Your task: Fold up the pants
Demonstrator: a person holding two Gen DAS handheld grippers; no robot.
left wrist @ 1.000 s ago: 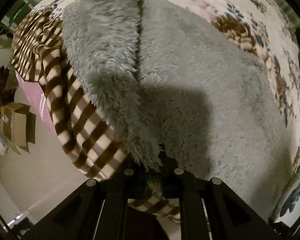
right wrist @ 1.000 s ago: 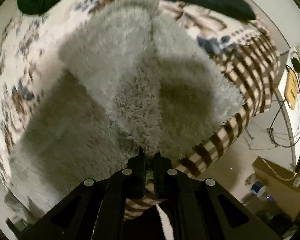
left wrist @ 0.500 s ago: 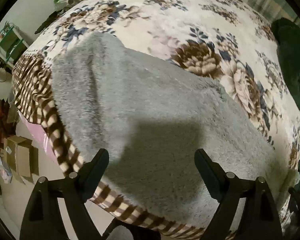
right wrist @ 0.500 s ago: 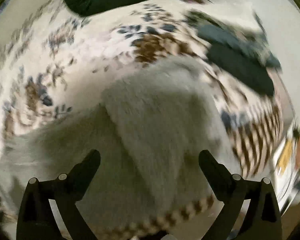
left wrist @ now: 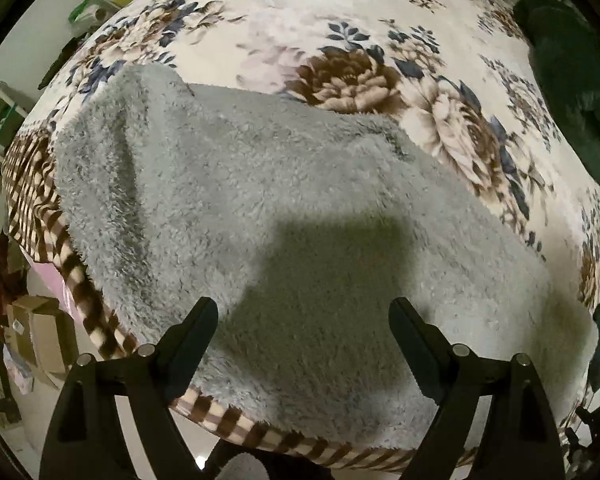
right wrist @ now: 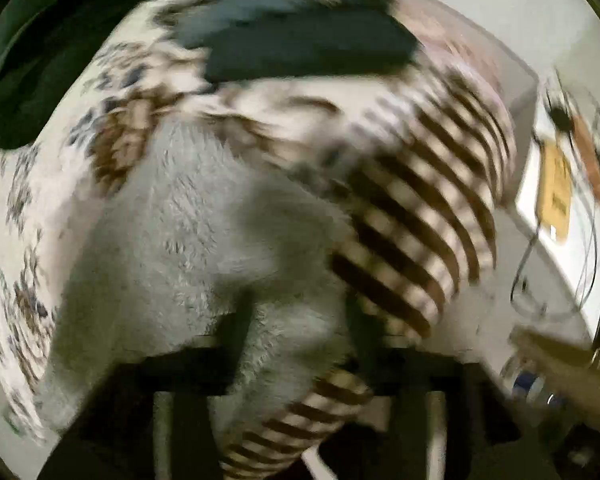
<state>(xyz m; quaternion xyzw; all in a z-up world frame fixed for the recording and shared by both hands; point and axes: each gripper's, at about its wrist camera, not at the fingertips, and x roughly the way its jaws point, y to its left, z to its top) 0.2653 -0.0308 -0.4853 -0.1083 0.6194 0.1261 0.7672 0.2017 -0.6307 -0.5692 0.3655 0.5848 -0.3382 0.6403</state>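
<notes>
Grey fleece pants lie folded at the checked edge of the floral bedspread; the left gripper hangs above them, spread wide, holding nothing. The right gripper, blurred, has just been closing, fleece between its jaws; whether it pinches, I cannot tell.

Bed: floral cover, brown-checked edge lower left. Grey fleece pants flat on it, mid-frame. Dark green cloth at right edge. Right view blurred.
</notes>
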